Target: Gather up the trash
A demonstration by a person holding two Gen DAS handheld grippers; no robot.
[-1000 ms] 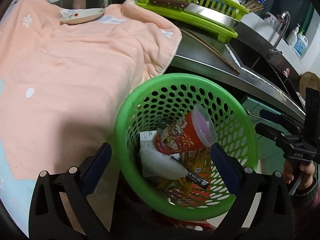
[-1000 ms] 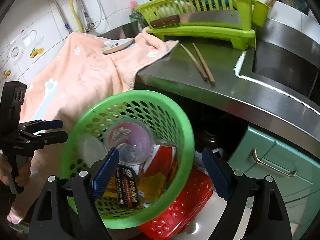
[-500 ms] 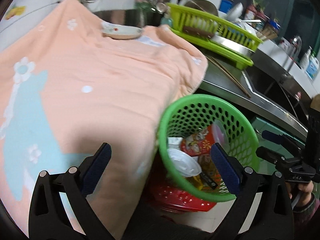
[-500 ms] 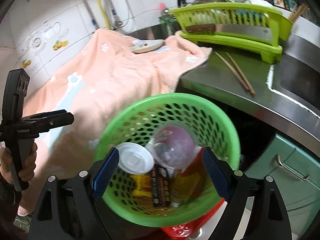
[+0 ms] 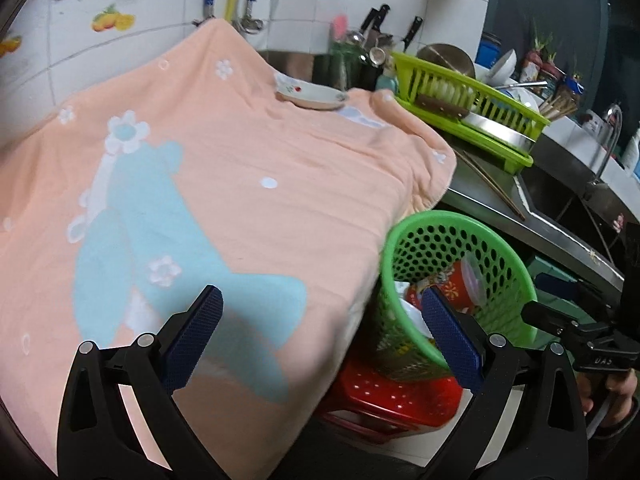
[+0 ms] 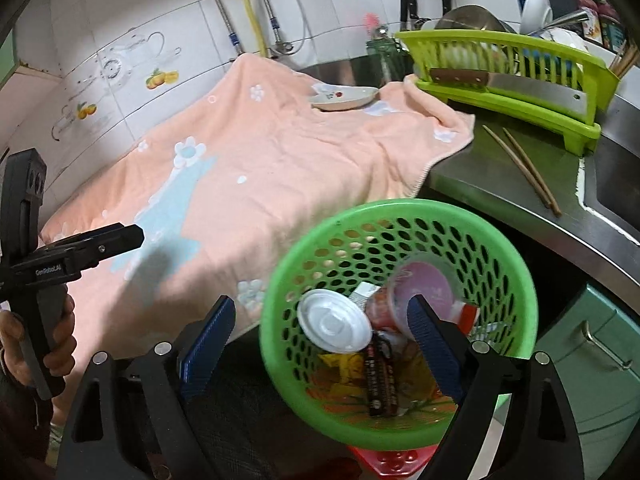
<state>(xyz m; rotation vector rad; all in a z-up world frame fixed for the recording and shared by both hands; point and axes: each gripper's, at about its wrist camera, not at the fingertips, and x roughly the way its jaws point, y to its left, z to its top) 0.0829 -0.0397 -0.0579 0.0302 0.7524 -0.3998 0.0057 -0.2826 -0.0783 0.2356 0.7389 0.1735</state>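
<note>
The green basket (image 6: 400, 304) sits lower right in the right wrist view, holding trash (a white lid (image 6: 334, 326), a red cup (image 6: 420, 296)). The left gripper (image 5: 320, 336) and right gripper (image 6: 320, 338) are both spread wide, gripping nothing.

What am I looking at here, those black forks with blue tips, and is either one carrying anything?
Each picture comes from a camera on a hand-held two-finger gripper, looking along its fingers. The left gripper and right gripper both stand open and hold nothing. The right view also shows the person's hand gripping the left tool. A peach towel covers the counter, with a small dish on it. Beside it a green basket holds trash: a white lid and a red cup. Chopsticks lie on the steel counter.
</note>
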